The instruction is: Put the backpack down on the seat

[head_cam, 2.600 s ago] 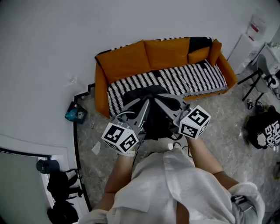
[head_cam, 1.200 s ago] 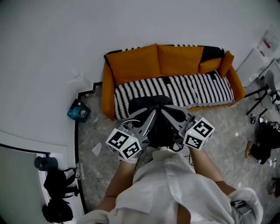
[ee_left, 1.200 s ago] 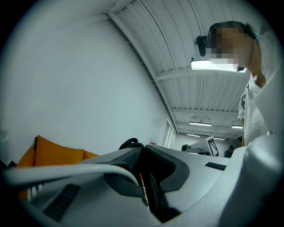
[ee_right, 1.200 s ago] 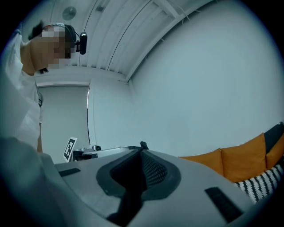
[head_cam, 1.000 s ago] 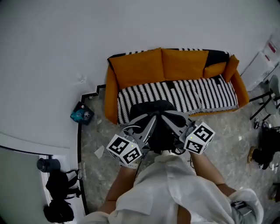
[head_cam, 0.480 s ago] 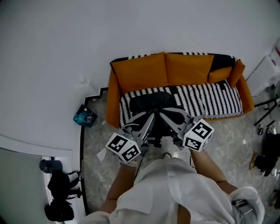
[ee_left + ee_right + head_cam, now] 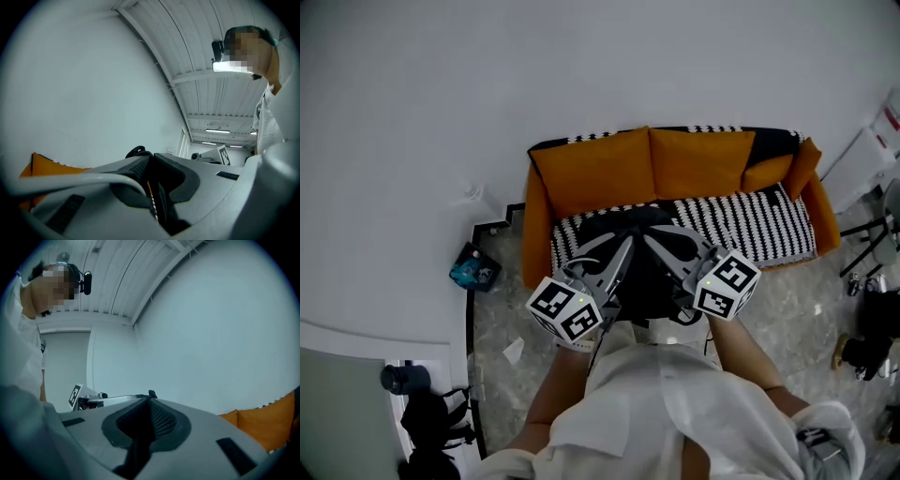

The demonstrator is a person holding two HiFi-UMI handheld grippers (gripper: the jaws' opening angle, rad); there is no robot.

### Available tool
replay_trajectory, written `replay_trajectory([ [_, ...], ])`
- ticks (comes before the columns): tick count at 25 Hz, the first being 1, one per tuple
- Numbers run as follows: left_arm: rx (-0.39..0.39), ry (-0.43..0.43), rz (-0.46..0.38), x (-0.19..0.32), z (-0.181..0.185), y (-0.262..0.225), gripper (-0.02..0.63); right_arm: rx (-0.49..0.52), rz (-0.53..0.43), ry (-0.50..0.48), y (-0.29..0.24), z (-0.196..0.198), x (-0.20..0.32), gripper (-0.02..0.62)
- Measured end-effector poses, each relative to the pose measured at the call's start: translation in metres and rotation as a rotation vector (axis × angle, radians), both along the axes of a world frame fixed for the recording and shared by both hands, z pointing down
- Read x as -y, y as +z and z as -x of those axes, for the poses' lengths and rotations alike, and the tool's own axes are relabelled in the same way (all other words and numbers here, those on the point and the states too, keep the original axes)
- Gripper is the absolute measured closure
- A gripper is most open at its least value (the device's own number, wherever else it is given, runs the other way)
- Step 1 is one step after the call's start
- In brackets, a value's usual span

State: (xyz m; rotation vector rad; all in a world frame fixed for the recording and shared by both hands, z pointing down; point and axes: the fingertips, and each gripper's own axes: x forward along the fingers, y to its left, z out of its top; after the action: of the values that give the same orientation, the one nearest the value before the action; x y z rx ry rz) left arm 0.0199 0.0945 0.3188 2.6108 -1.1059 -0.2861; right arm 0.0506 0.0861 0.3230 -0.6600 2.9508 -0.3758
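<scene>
A black backpack (image 7: 643, 274) hangs in front of me, over the left part of the sofa's black-and-white striped seat (image 7: 750, 225). Both grippers hold it from above, their jaws meeting at its top. The left gripper (image 7: 622, 247) is shut on a black strap with an orange tag (image 7: 151, 197). The right gripper (image 7: 657, 244) is shut on another black strap (image 7: 136, 446). Both gripper views point upward at the wall and ceiling, with the orange sofa back (image 7: 591, 173) showing only at their edges. Whether the backpack's bottom touches the seat is hidden.
An orange cushion (image 7: 802, 169) lies at the sofa's right end. A blue packet (image 7: 471, 266) and a scrap of paper (image 7: 514, 350) lie on the floor to the left. Dark bags (image 7: 872, 337) stand on the right, black gear (image 7: 422, 412) at the lower left.
The sofa has come closer in the head view. The backpack, still held by both grippers, now overlaps the left part of the seat rather than its front edge.
</scene>
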Motion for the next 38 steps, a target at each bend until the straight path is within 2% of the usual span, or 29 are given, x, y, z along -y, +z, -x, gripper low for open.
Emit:
replay_trajectory([
  [7, -0.043, 0.096, 0.020, 0.060, 0.030, -0.010, 0.561, 0.029, 0.011, 0.027, -0.010, 0.029, 0.058, 0.563],
  [12, -0.024, 0.171, 0.029, 0.111, 0.050, -0.005, 0.561, 0.021, 0.026, 0.060, -0.006, 0.048, 0.107, 0.563],
  [16, -0.018, 0.192, 0.046, 0.147, 0.065, 0.006, 0.561, -0.004, 0.047, 0.102, 0.006, 0.064, 0.144, 0.563],
  [23, -0.016, 0.182, 0.056, 0.203, 0.092, 0.021, 0.561, -0.023, 0.071, 0.138, 0.022, 0.091, 0.200, 0.563],
  [29, -0.019, 0.148, 0.097, 0.244, 0.102, 0.037, 0.561, -0.028, 0.106, 0.108, 0.037, 0.102, 0.240, 0.563],
  [38, 0.012, 0.087, 0.262, 0.272, 0.100, 0.110, 0.561, -0.082, 0.245, 0.014, 0.111, 0.103, 0.270, 0.563],
])
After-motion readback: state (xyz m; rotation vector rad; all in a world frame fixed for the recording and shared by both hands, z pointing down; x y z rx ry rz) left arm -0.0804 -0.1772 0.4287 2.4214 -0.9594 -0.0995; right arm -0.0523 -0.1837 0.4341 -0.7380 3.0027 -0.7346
